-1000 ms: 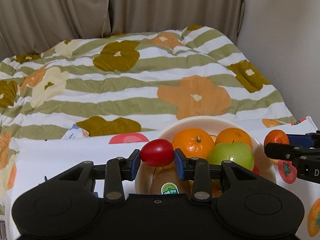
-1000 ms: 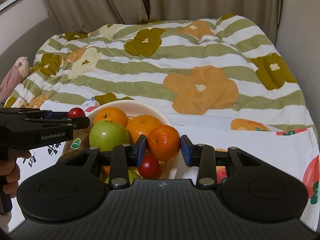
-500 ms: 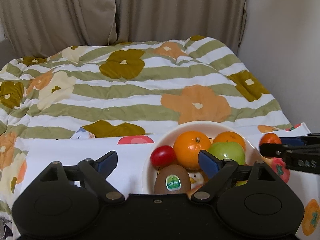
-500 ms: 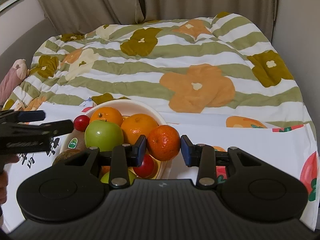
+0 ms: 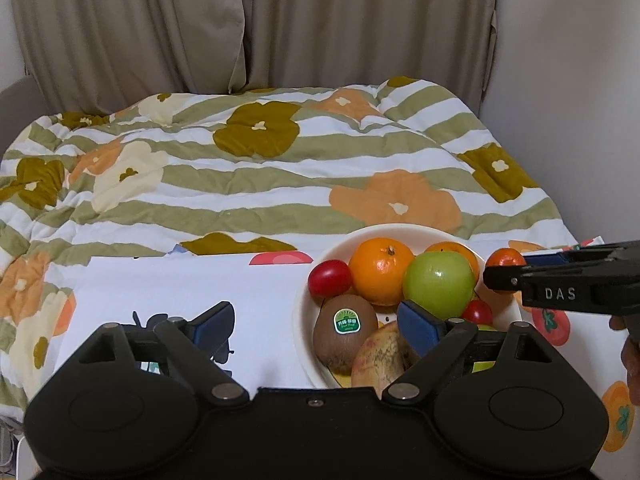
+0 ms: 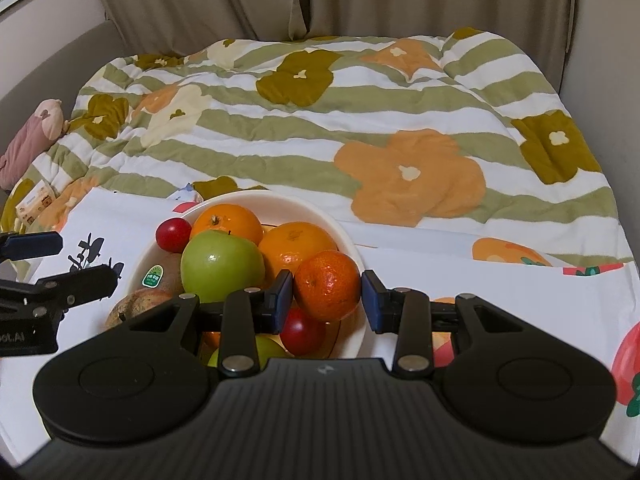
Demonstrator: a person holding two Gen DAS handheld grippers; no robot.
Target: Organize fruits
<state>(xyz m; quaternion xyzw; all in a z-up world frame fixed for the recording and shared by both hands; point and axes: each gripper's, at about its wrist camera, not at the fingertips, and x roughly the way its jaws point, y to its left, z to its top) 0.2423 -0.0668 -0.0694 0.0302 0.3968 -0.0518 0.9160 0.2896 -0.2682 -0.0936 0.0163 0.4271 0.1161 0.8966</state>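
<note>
- Bed with striped floral quilt (image 5: 280, 184); white fruit-print cloth (image 5: 240, 288) in front, under round cream bowl (image 5: 304, 344).
- Left view: my left gripper (image 5: 316, 322) jaws wide apart, empty; small glossy red tomato (image 5: 330, 277) sits on bowl's left rim.
- Right view: my right gripper (image 6: 326, 294) clamped on small orange mandarin (image 6: 328, 284) over bowl's near-right rim. Probably soft-skinned, light; hold across the middle, gently.

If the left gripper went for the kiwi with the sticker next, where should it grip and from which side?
Judging by its pose, grip the kiwi across its narrow middle, coming down from above on the bowl's near-left side. It lies exposed there; the brown fruit crowds its right, and the open left gripper already straddles it.
</note>
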